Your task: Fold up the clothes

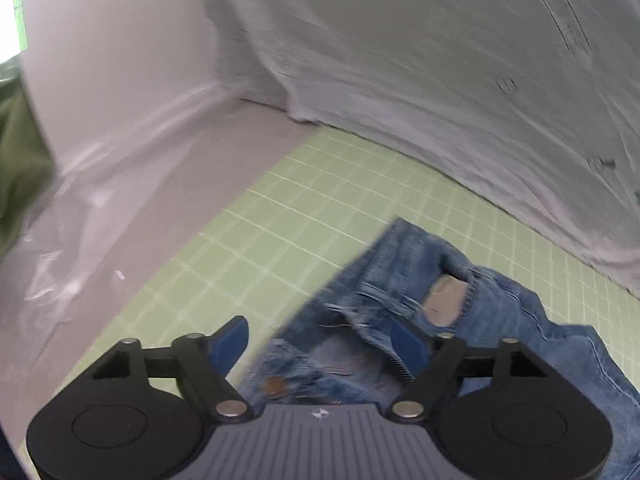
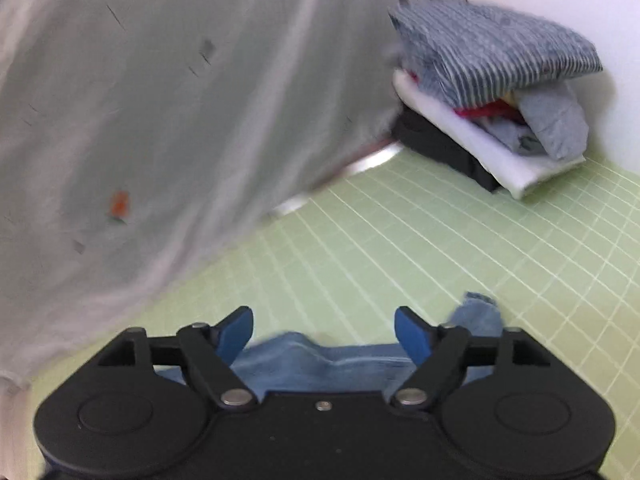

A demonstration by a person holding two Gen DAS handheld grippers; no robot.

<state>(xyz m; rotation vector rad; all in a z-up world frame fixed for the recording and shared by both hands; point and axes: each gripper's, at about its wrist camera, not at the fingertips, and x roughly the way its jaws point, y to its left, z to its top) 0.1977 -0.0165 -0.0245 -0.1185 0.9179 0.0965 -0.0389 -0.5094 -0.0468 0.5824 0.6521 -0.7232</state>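
With both the left claw (image 1: 320, 340) and the right claw (image 2: 324, 334) spread apart and empty, the crumpled blue denim jeans (image 1: 460, 320), lying on the green gridded desk (image 1: 280, 220), are judged heavy, limp yet stiff-seamed, best gripped at the waistband.

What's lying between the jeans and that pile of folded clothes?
Only bare green grid mat separates the jeans from the folded pile, in the right wrist view.

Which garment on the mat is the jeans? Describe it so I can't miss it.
On the green grid mat, below the big white shirt, lie the jeans, crumpled under the open left hand-held gripper. They alone are blue denim.
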